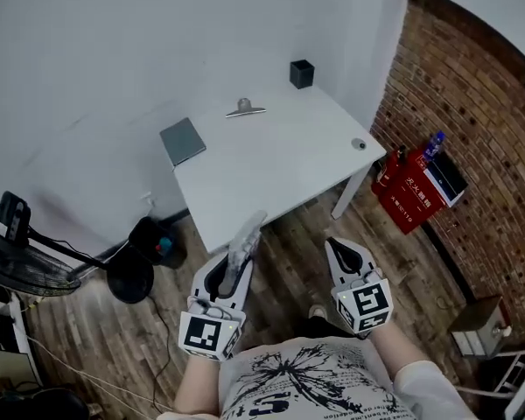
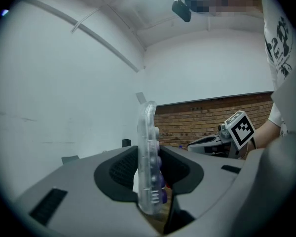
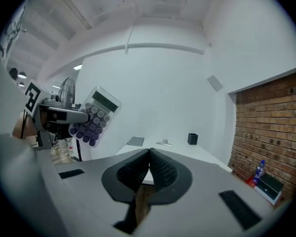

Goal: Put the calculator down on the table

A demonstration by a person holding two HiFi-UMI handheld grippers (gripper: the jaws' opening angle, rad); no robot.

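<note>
left gripper (image 1: 230, 274): fingers clamped on clear calculator (image 1: 246, 237), gripped by its flat faces, near front edge of white counter (image 1: 271, 160). right gripper (image 1: 347, 254): fingers pressed together, nothing between.

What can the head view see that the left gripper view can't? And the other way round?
Only the head view shows the silver clip lying on the white table and the black fan at the left. Only the left gripper view shows the camera worn on the person's head. Both show the clear calculator pinched in the left claw, the right claw, the little black cup and the brick wall.
</note>
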